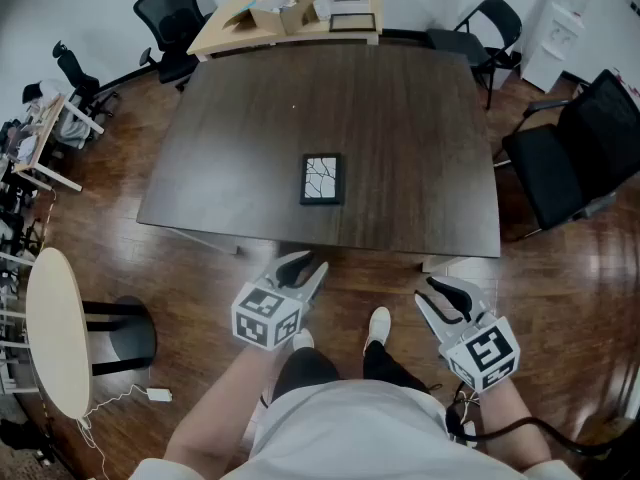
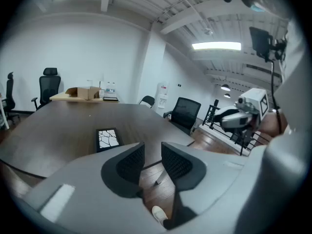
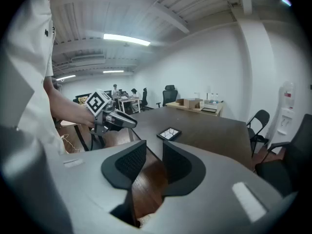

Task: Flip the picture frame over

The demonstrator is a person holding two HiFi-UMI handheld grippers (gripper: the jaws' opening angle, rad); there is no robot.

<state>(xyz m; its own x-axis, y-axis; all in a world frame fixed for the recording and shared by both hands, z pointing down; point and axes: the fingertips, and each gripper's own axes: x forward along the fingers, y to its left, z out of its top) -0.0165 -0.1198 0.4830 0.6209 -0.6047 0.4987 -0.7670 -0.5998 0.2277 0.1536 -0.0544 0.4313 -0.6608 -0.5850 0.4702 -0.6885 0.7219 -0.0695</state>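
**Flip not yet begun: frame lies face up, both tools off the desk**

The black-rimmed rectangular picture frame (image 1: pixel 322 179) lies flat on the dark brown wooden desk (image 1: pixel 400 128). It sits close to the near edge, roughly in the middle of that edge, with its long side running near to far. Its white, black-veined picture faces up, so judged by that, no part of the turning-over is done. Nothing else stands on this desk.

The left tool (image 1: pixel 303 265) hangs below the near edge of the desk, over the brown wooden floor (image 1: pixel 380 278) in front of the person's white shoes (image 1: pixel 379 325). It is a little to the left of the frame and not touching it. In the left gripper view its jaws stand a narrow gap apart, with only floor showing between them.

The right tool (image 1: pixel 432 296) is held further right and nearer the body, well apart from the frame. In the right gripper view its jaws are likewise slightly parted and hold nothing.

All of the task is left, by my reading: bring a tool up to the desk, catch a rim of the frame, lift and turn it, and lay it down with the back uppermost. As the frame lies flush on the desk, getting a jaw under its rim looks like the awkward part.
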